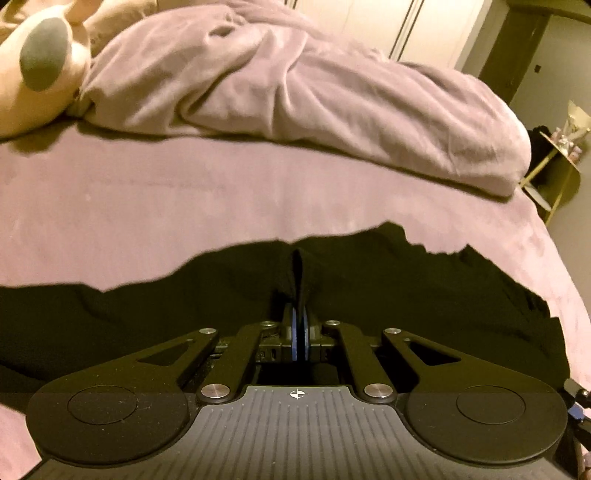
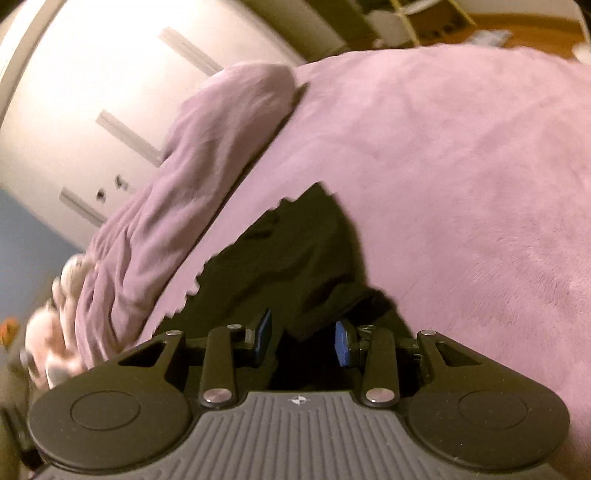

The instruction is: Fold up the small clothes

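Note:
A black garment [image 1: 406, 280] with a scalloped edge lies spread across the mauve bed sheet [image 1: 184, 206]. My left gripper [image 1: 300, 321] is shut on a raised fold of this black cloth, which stands up in a pinched ridge between the blue pads. In the right wrist view, rolled to one side, the same black garment [image 2: 295, 251] runs up from my right gripper [image 2: 304, 332]. Its blue pads [image 2: 341, 341] stand apart, with dark cloth lying in the gap and a bunched fold near the right pad. I see no pad pressing on it.
A crumpled mauve blanket [image 1: 295, 92] is heaped along the far side of the bed. A cream plush toy [image 1: 37, 66] lies at the far left. White wardrobe doors [image 1: 369, 22] stand behind, and a gold-framed side table [image 1: 554, 166] stands off the bed's right edge.

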A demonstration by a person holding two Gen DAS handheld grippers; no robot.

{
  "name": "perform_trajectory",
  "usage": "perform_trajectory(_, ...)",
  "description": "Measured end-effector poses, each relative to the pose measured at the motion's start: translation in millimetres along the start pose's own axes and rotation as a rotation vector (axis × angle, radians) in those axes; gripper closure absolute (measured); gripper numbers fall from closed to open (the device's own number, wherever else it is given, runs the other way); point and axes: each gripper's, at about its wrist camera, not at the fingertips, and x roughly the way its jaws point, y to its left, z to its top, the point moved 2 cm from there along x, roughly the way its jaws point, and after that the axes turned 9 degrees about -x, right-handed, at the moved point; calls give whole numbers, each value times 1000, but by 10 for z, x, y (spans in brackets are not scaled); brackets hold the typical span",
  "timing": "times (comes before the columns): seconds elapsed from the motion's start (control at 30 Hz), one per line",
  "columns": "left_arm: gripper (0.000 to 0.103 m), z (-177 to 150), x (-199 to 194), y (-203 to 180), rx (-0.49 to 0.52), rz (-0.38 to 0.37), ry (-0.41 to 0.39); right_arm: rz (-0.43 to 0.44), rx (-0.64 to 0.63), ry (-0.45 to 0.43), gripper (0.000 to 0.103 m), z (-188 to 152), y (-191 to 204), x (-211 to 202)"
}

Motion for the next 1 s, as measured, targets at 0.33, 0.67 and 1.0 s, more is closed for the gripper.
perform_trajectory(0.33, 98, 25, 19, 178, -10, 18, 23, -124, -134, -25, 99, 73, 96, 89)
perform_trajectory(0.67, 97, -101, 154, 200, 58, 19, 53, -185, -362, 38, 96, 39, 276, -57)
perform_trajectory(1.0, 97, -114, 181, 191, 56, 18, 64, -225, -500, 42, 82, 365, 488, 225)
